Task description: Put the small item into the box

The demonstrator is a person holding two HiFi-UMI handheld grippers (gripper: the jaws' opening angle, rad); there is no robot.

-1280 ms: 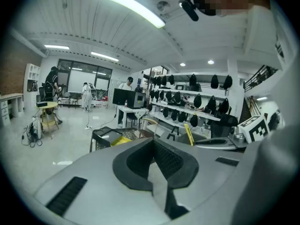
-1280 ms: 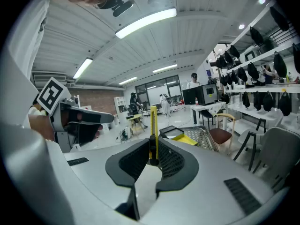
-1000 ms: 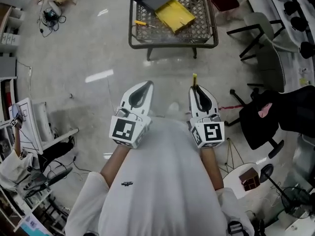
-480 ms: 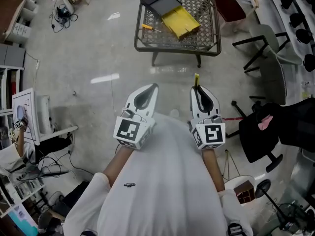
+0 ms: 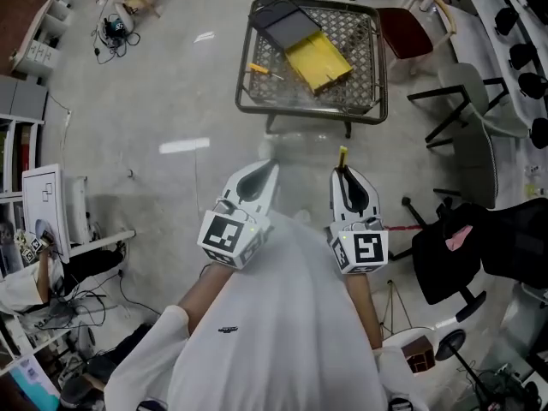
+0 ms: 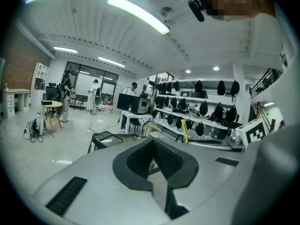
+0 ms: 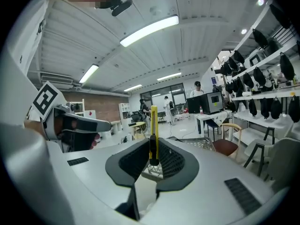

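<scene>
A yellow open box (image 5: pixel 317 61) lies on a wire-mesh table (image 5: pixel 308 105) far ahead, with a dark lid (image 5: pixel 287 26) beside it and a small yellow-handled tool (image 5: pixel 259 69) at its left. My right gripper (image 5: pixel 344 171) is shut on a slim yellow and black item (image 5: pixel 342 156), which sticks up from between the pads (image 7: pixel 153 130). The left gripper (image 5: pixel 271 168) is shut with nothing in it. Both are held close to the person's chest, well short of the table. In the left gripper view, the left gripper (image 6: pixel 157 161) shows its pads meeting.
A red chair (image 5: pixel 409 28) stands right of the table, a grey chair (image 5: pixel 467 101) further right, and a black office chair (image 5: pixel 454 238) near my right side. Shelves and cables (image 5: pixel 51 229) line the left. Bare floor (image 5: pixel 171 101) lies between me and the table.
The table has come nearer and shifted lower and to the right in the head view. Both grippers keep their pose, and the right one still holds the yellow item.
</scene>
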